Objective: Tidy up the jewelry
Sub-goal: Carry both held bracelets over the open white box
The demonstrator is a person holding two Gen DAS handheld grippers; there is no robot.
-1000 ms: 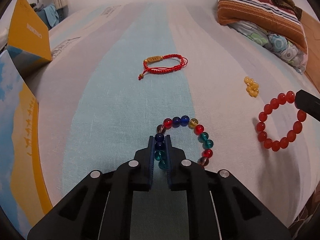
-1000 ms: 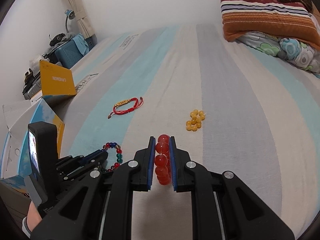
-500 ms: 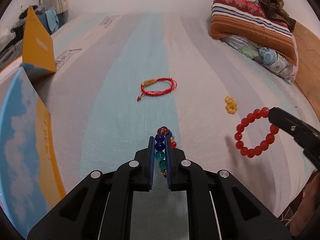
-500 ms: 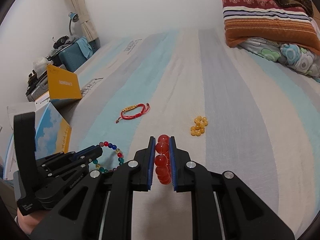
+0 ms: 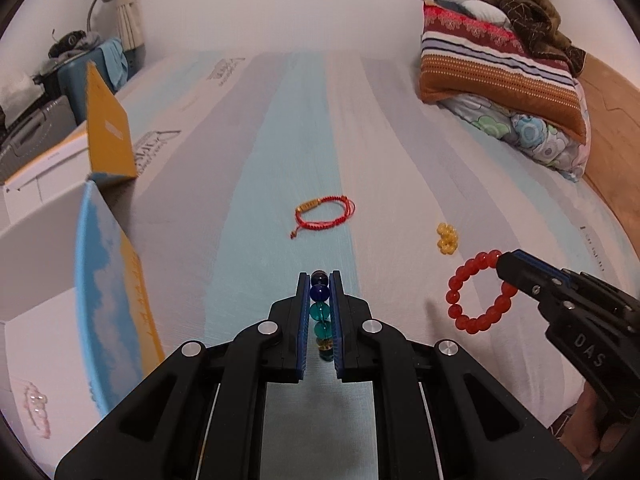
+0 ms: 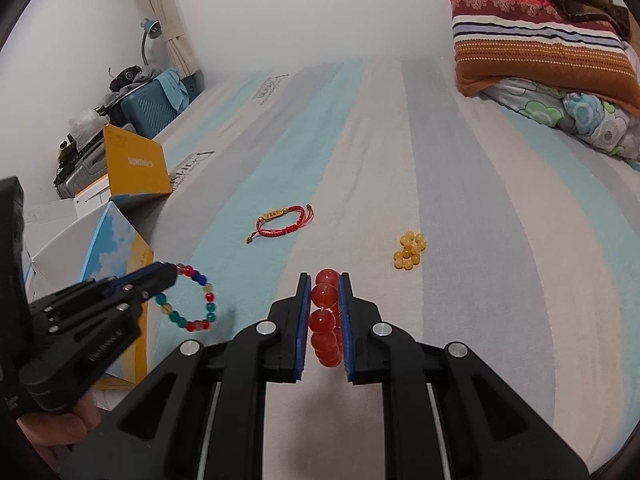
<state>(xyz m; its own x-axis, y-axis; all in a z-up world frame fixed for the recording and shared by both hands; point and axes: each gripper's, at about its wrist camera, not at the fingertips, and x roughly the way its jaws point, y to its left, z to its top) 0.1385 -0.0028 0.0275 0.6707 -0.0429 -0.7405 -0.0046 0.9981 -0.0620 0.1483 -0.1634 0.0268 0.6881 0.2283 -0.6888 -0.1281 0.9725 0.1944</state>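
Observation:
My left gripper (image 5: 320, 280) is shut on a multicoloured bead bracelet (image 5: 321, 312) and holds it above the striped bed; the bracelet hangs as a ring in the right wrist view (image 6: 192, 300). My right gripper (image 6: 324, 280) is shut on a red bead bracelet (image 6: 325, 320), lifted off the bed; it hangs as a ring in the left wrist view (image 5: 476, 294). A red cord bracelet (image 5: 324, 214) with a gold bar and a small cluster of yellow beads (image 5: 447, 238) lie on the bed ahead.
An open cardboard box (image 5: 40, 280) with a blue-and-yellow flap (image 5: 116, 304) stands at the left bed edge, a pink bracelet (image 5: 36, 408) inside it. Stacked pillows (image 5: 500, 64) lie at the far right. A suitcase (image 6: 156, 104) stands by the wall.
Both grippers have risen from the bed with their bracelets; the multicoloured one left the sheet and now hangs. The left gripper has moved nearer the box.

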